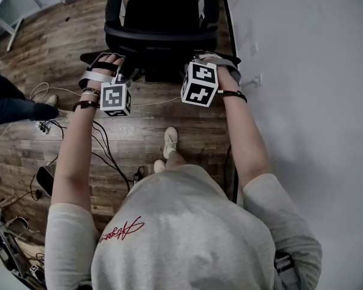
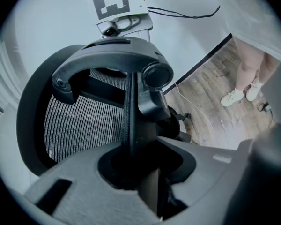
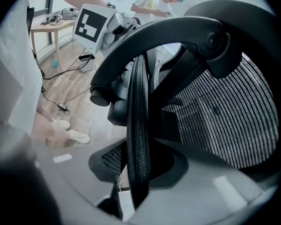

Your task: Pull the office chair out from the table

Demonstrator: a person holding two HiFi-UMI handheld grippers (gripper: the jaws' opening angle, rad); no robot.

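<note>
Grey shirt (image 1: pixel 187 222) fills the foot of the head view. Beyond it both arms reach to the chair (image 1: pixel 160 17), which stands just ahead on the wood floor, close beside the wall (image 1: pixel 302 53), with no table I can make out. Left gripper (image 1: pixel 126 72) and right gripper (image 1: pixel 198 57) sit at the top edge of the backrest. Cables (image 1: pixel 103 147) lie across the floor near the shoes (image 1: pixel 169 141), so a backward step or a rolling caster could well snag them. Left gripper view: the jaws are pressed together on the thin rim (image 2: pixel 130 111) of the backrest, a narrow hold that may slide off if the pull is jerked. Right gripper view: the jaws pinch the rim (image 3: pixel 139 125) the same way. Should one side pull harder, the chair would probably swivel toward the wall rather than roll straight.
</note>
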